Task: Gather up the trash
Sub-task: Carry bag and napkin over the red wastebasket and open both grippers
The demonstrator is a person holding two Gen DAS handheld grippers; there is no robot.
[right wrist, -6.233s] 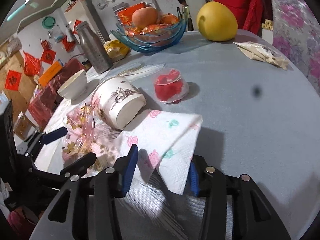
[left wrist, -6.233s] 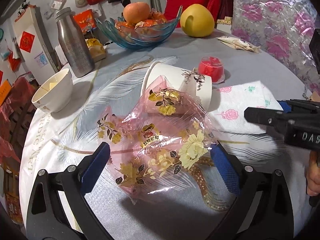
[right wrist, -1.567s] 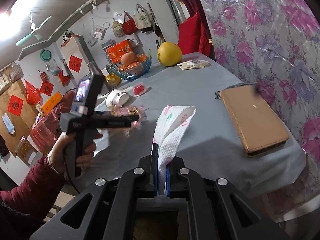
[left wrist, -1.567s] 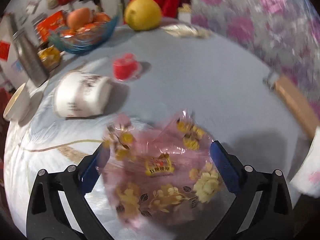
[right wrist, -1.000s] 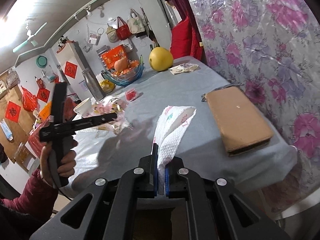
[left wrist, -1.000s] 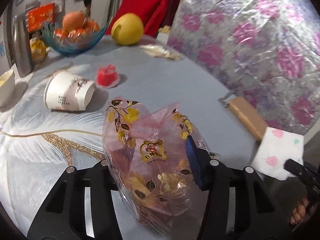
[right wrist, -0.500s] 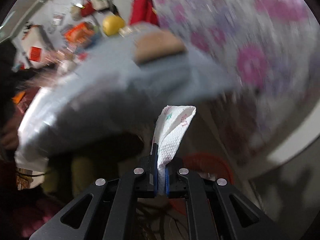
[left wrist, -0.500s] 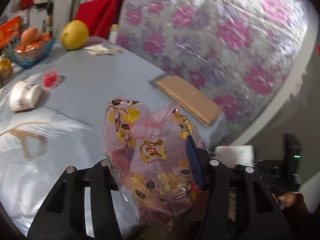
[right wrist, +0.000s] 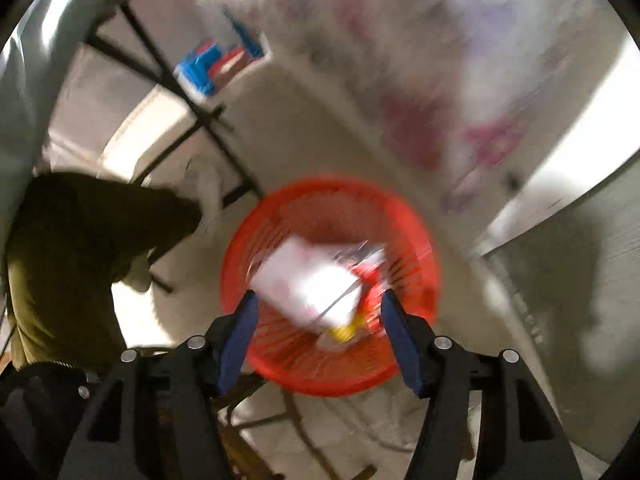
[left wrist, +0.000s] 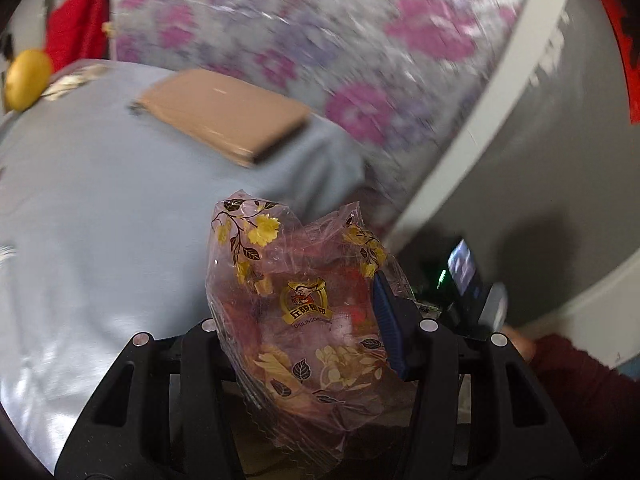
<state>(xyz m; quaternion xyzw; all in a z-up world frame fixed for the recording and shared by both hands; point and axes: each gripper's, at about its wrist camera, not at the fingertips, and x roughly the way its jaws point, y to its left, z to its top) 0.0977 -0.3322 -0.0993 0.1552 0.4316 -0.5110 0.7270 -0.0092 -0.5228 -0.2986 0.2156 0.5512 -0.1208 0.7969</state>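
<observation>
Left wrist view: left claw (left wrist: pixel 304 320) clamps a pink floral plastic bag (left wrist: pixel 304 300), held past the tabletop (left wrist: pixel 100 220) edge; brown wallet (left wrist: pixel 224 116) lies on it.

Right wrist view: right claw (right wrist: pixel 316 328), jaws just opening, wide apart, nothing gripped; white floral napkin (right wrist: pixel 308 280), blurred, sits over the red mesh wastebasket (right wrist: pixel 416 264) below.

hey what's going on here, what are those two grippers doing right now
A person is clearing trash with a gripper in each hand. The right gripper hangs over a red basket; its jaws have just been opening, and the white napkin lies loose below them, over the basket. The left gripper is shut on a pink flowered plastic bag beyond the table's edge.
</observation>
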